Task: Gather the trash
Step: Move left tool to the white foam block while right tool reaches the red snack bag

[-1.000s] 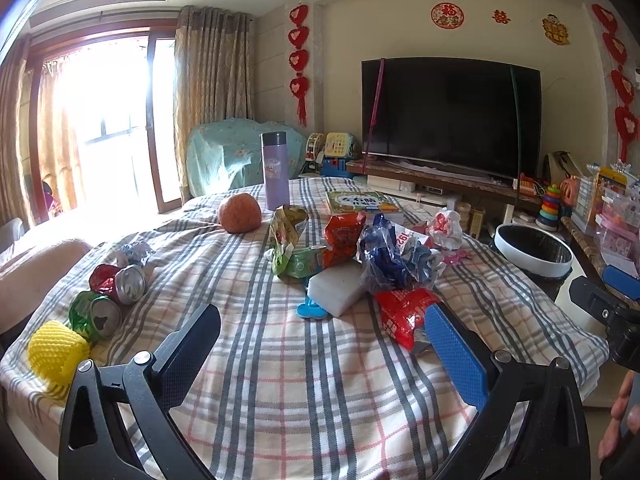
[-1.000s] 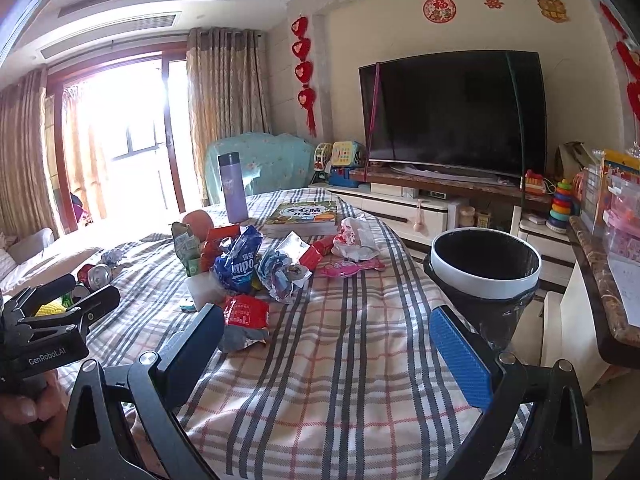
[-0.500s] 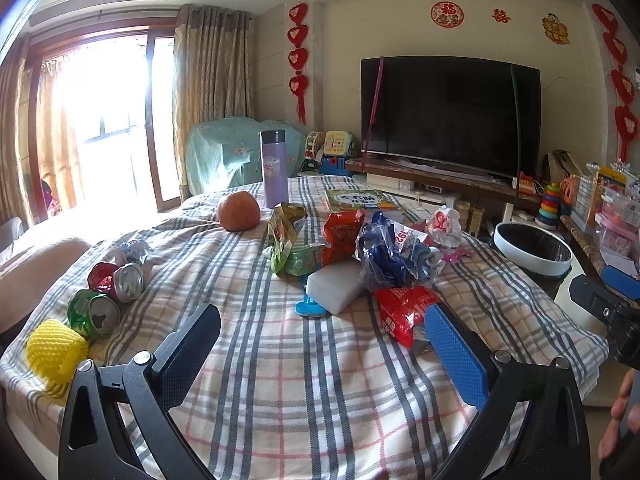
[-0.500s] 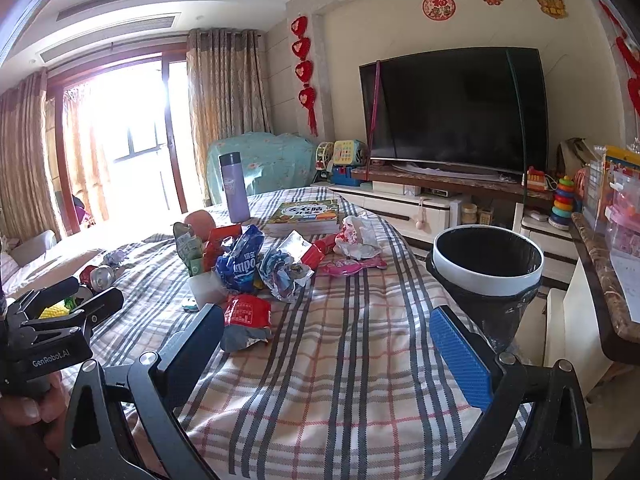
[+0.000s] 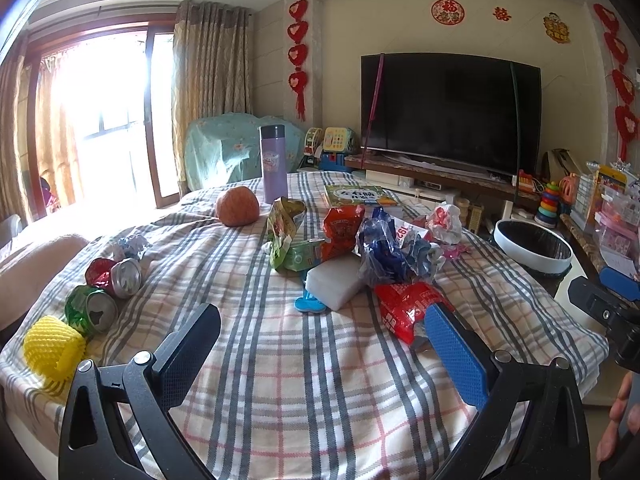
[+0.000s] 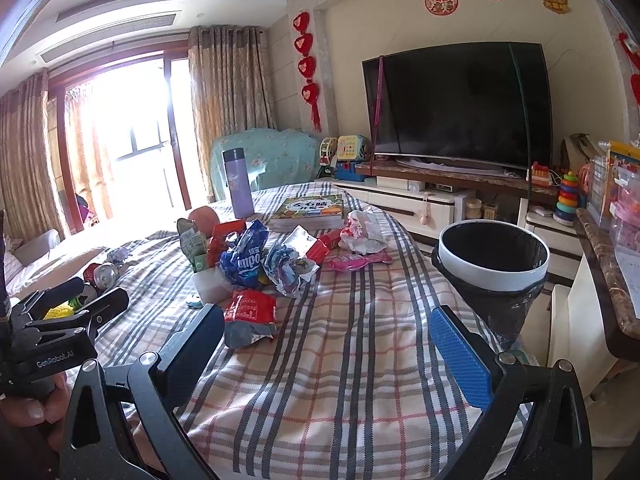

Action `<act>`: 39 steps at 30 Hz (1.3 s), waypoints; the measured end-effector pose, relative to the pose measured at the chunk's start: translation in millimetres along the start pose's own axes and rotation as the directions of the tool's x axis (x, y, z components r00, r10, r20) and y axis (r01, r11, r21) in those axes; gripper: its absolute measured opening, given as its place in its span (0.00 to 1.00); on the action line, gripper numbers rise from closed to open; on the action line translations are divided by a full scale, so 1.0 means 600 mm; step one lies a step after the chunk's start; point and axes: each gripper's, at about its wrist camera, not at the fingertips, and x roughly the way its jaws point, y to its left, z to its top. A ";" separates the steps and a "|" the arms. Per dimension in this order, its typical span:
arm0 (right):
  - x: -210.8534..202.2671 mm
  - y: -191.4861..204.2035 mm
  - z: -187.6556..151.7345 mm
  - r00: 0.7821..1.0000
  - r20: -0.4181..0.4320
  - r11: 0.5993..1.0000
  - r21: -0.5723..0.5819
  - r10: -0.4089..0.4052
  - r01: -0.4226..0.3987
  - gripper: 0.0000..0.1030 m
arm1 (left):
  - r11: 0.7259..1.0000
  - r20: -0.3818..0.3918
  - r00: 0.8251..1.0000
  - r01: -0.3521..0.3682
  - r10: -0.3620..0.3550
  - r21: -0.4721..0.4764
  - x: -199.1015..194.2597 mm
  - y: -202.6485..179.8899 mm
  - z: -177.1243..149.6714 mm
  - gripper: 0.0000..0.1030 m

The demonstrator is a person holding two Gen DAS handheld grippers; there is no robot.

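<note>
A heap of snack wrappers lies mid-table on the plaid cloth [image 5: 280, 360]: a red packet [image 5: 404, 308] [image 6: 250, 312] nearest, a blue crumpled bag [image 5: 384, 252] [image 6: 244, 260], a green one [image 5: 286, 232]. Two crushed cans [image 5: 114, 276] lie at the left, beside a yellow foam net [image 5: 52, 348]. A white bin [image 6: 492, 256] [image 5: 532, 246] with a black liner stands off the table's right edge. My left gripper [image 5: 320, 344] is open above the near cloth, holding nothing. My right gripper [image 6: 326, 344] is open too, empty, between the red packet and the bin.
A purple flask [image 5: 273, 164], an orange fruit [image 5: 237, 211], a book [image 6: 308, 210] and a white foam block [image 5: 336, 280] share the table. A TV [image 6: 460, 104] on a low stand and toy shelves line the far right. A hand [image 6: 28, 408] holds the left gripper.
Both views have shifted only slightly; the right gripper has tilted up a little. Both grippers stay open and nothing on the table has moved.
</note>
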 end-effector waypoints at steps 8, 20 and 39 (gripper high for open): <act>0.002 0.000 -0.001 1.000 -0.008 1.000 0.002 0.013 -0.013 1.00 | 1.000 -0.013 1.000 0.003 -0.003 0.002 0.007 0.002 -0.004 0.99; 0.038 0.022 -0.002 0.993 -0.077 0.996 -0.008 0.085 -0.086 1.00 | 1.000 -0.144 0.990 -0.002 0.003 0.006 0.085 0.026 0.008 0.99; 0.190 0.040 -0.019 0.934 -0.319 0.984 -0.013 0.163 -0.176 0.74 | 0.994 -0.307 0.951 0.051 -0.020 0.093 0.313 0.038 0.070 0.95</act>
